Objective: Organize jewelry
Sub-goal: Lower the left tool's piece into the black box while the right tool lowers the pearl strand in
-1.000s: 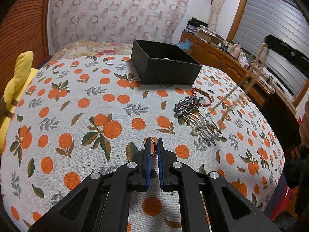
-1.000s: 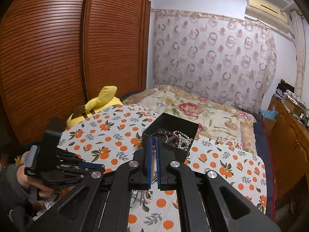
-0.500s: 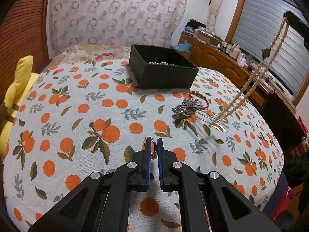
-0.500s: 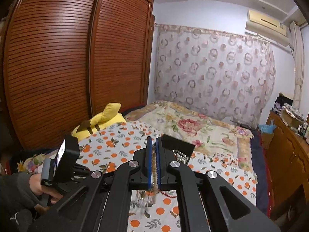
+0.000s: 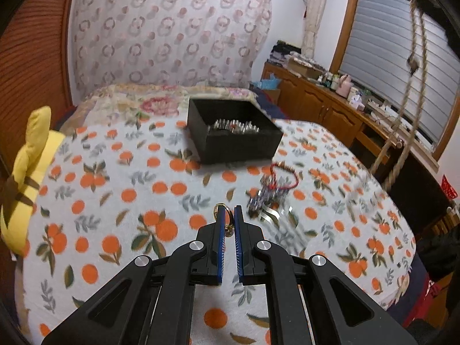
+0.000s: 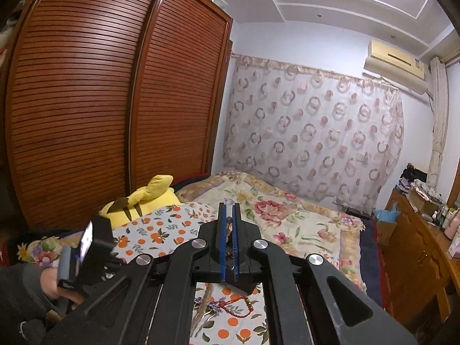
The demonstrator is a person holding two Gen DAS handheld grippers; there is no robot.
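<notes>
My left gripper [image 5: 229, 211] is shut on a small gold ring [image 5: 221, 207], held above the orange-print cloth [image 5: 115, 189]. A black jewelry box [image 5: 233, 135] with pearls inside sits further ahead. A red cord bracelet [image 5: 284, 172] and a metal hair comb [image 5: 267, 201] lie to the right of the gripper. My right gripper [image 6: 229, 210] is shut on a long beige bead necklace [image 5: 402, 120], lifted high; it hangs down at the far right of the left wrist view. The red bracelet [image 6: 235, 304] shows below the right gripper.
A yellow plush toy [image 5: 26, 155] lies at the cloth's left edge. A wooden sideboard [image 5: 330, 109] with bottles runs along the right. A wooden wardrobe [image 6: 100, 100] stands on the left. A floral bedspread [image 6: 287, 224] lies beyond the cloth.
My right gripper has lifted the bead necklace clear of the cloth and much higher. My left gripper has risen a little with the ring.
</notes>
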